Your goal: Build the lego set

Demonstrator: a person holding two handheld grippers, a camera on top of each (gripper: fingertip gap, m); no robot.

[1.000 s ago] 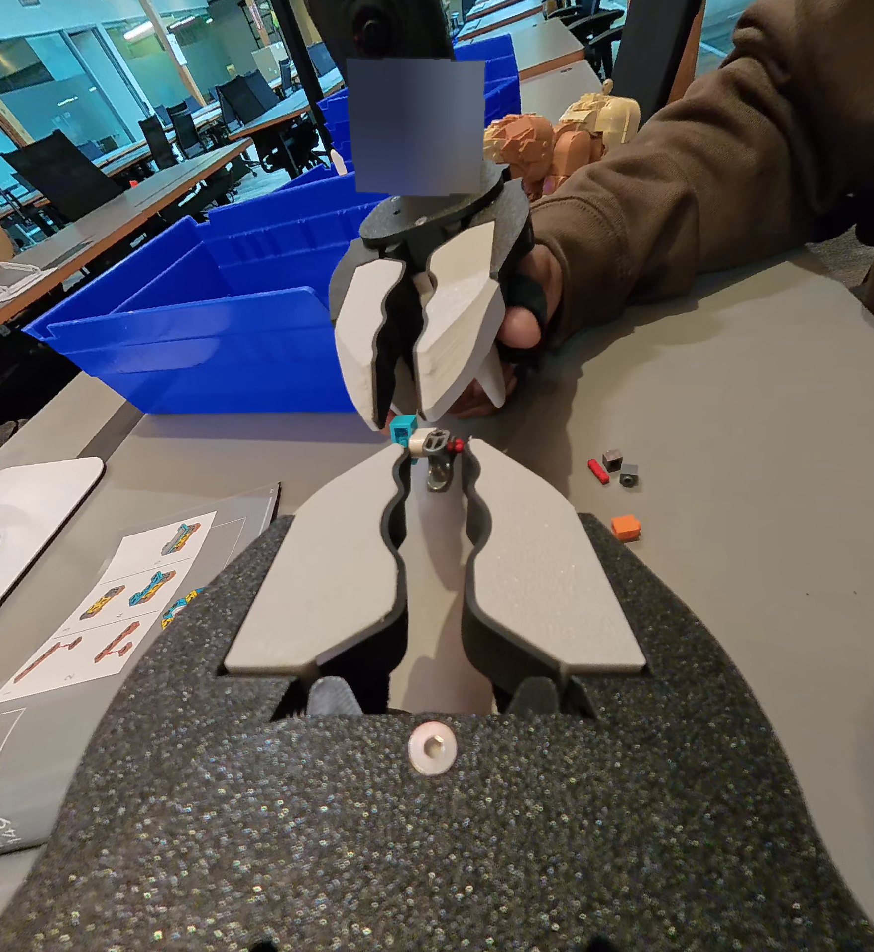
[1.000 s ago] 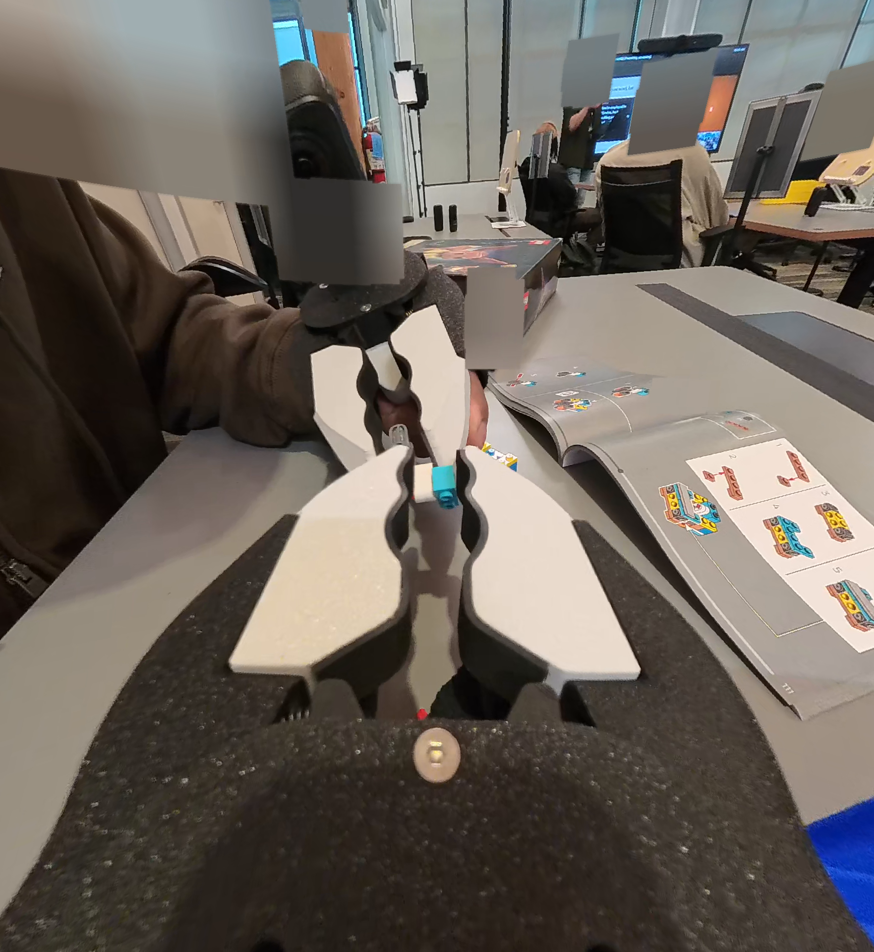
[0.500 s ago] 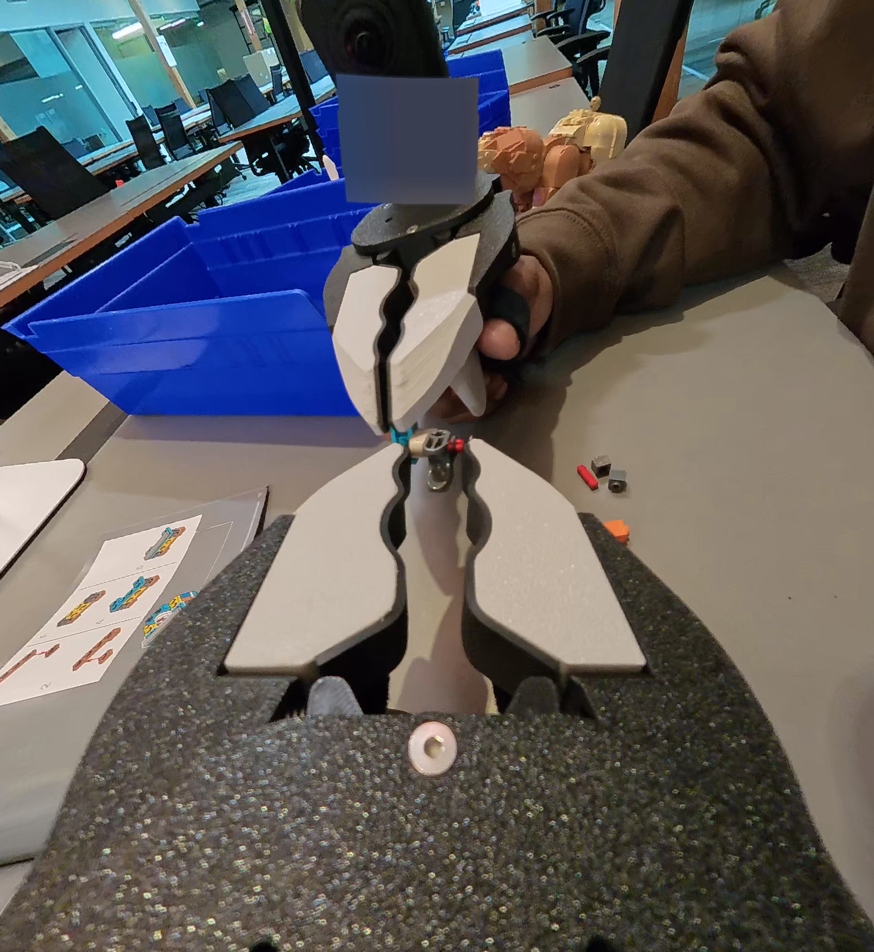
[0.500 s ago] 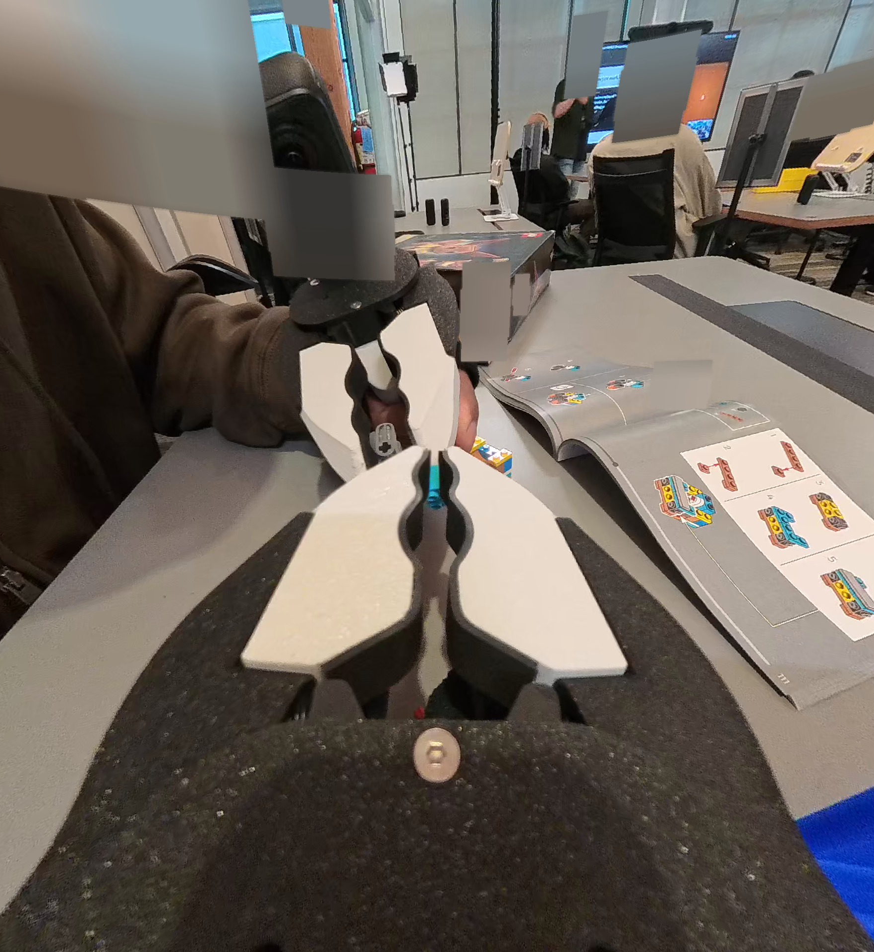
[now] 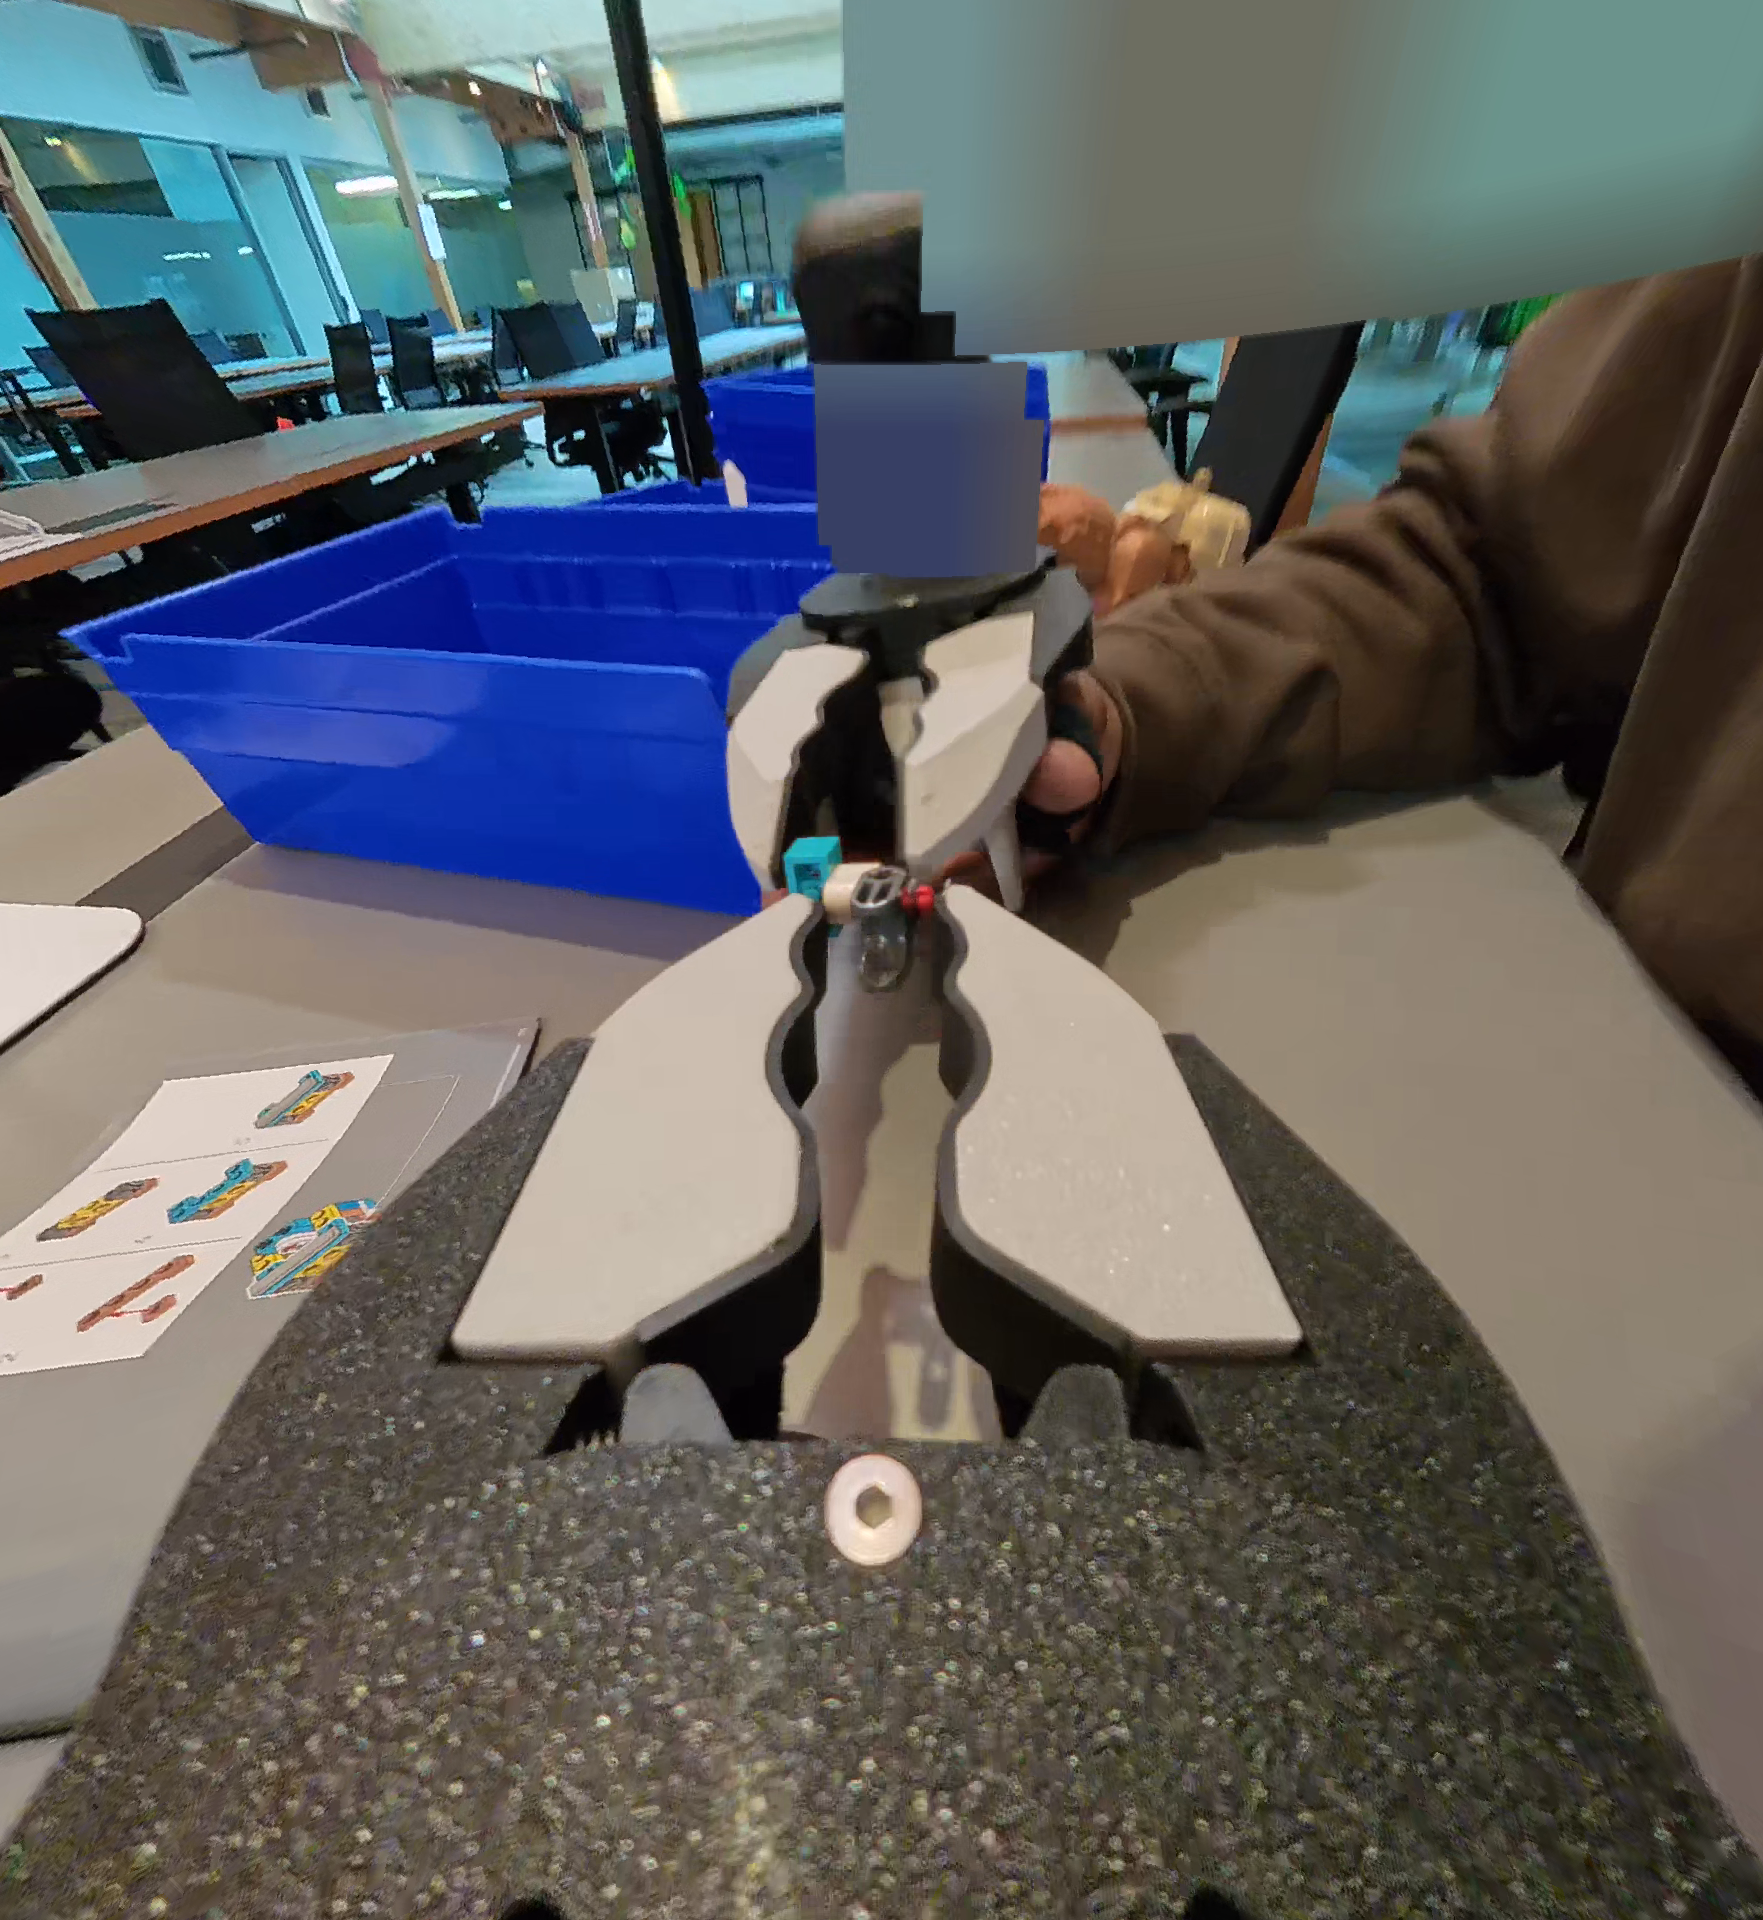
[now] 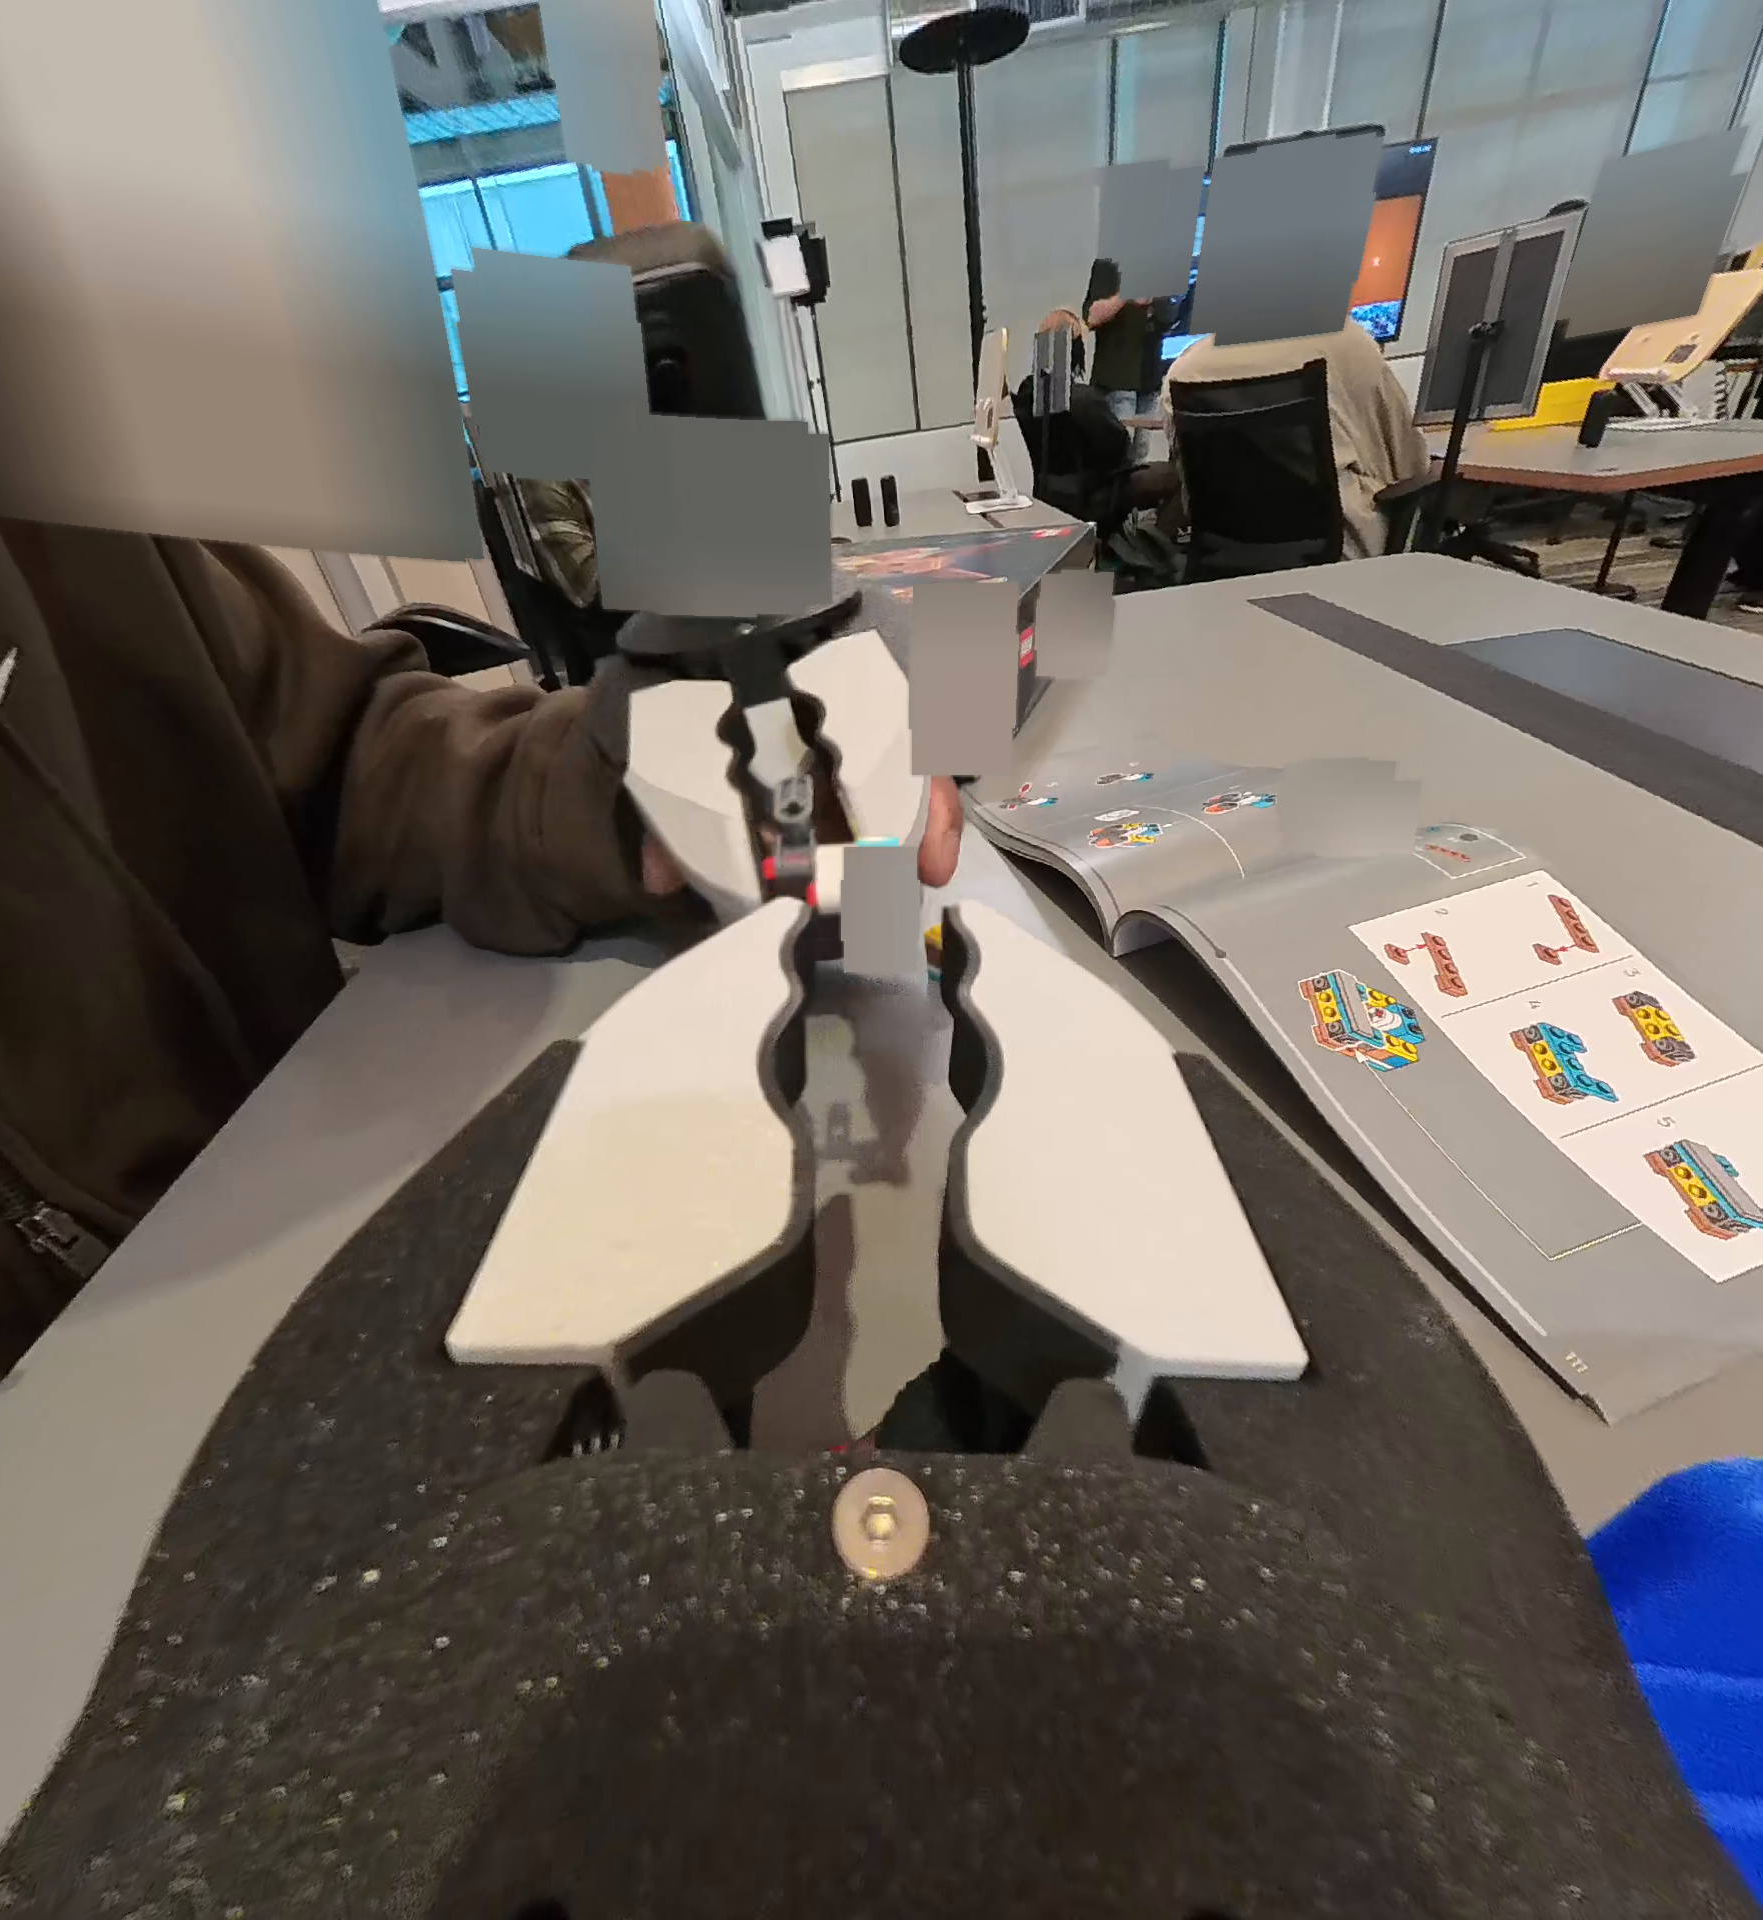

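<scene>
1. Pinching a small grey lego connector with red pin ends [image 5: 882, 902] at its very tips, the left gripper [image 5: 875, 914] keeps it level, likely so the other tool can work on it.
2. Facing it, the right gripper [image 6: 872, 920] stands parted; a teal lego brick [image 5: 810, 864] sits between its tips, grip unclear.
3. Beyond both tools: grey tabletop [image 5: 1376, 1039], open instruction booklet [image 6: 1479, 1039], blue plastic bin [image 5: 441, 717], office desks behind.

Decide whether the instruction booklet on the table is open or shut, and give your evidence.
Open. The booklet lies spread on the table, both pages face up around a centre fold.
</scene>
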